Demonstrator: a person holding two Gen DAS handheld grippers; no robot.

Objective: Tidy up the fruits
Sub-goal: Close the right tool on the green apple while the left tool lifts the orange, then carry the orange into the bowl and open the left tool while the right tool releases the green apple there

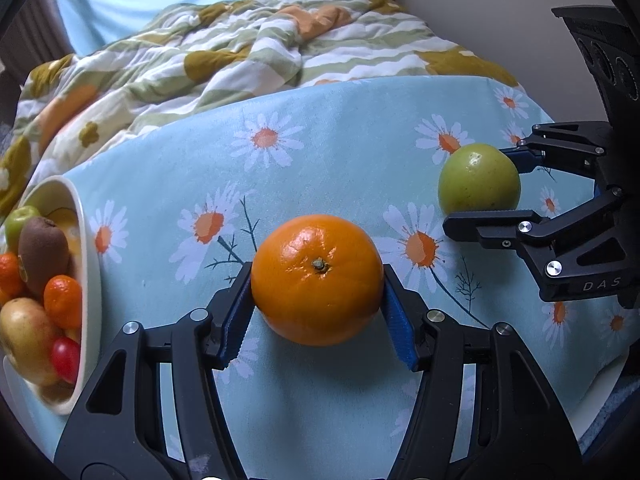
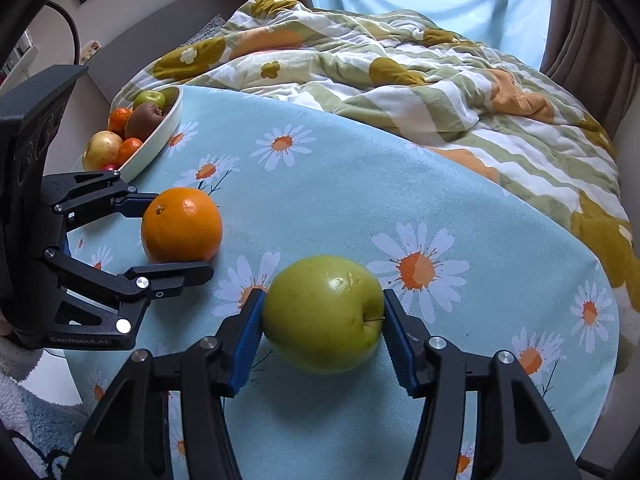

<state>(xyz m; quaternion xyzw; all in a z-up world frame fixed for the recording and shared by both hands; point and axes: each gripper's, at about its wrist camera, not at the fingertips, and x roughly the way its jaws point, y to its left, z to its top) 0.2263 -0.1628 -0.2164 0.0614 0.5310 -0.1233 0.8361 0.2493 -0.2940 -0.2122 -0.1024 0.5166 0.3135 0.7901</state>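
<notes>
A large orange (image 1: pixel 317 279) sits between the blue pads of my left gripper (image 1: pixel 318 312), which is shut on it just above the daisy-print tablecloth (image 1: pixel 320 152). A green apple (image 2: pixel 323 314) sits between the pads of my right gripper (image 2: pixel 323 332), which is shut on it. In the left wrist view the apple (image 1: pixel 479 178) and right gripper (image 1: pixel 480 184) are at the right. In the right wrist view the orange (image 2: pixel 182 225) and left gripper (image 2: pixel 176 236) are at the left.
A cream oval bowl (image 1: pixel 90 264) at the table's left edge holds several fruits: kiwi, small oranges, apples, a red tomato; it also shows in the right wrist view (image 2: pixel 160 132). A rumpled quilt (image 2: pixel 400 72) lies on the bed behind the table.
</notes>
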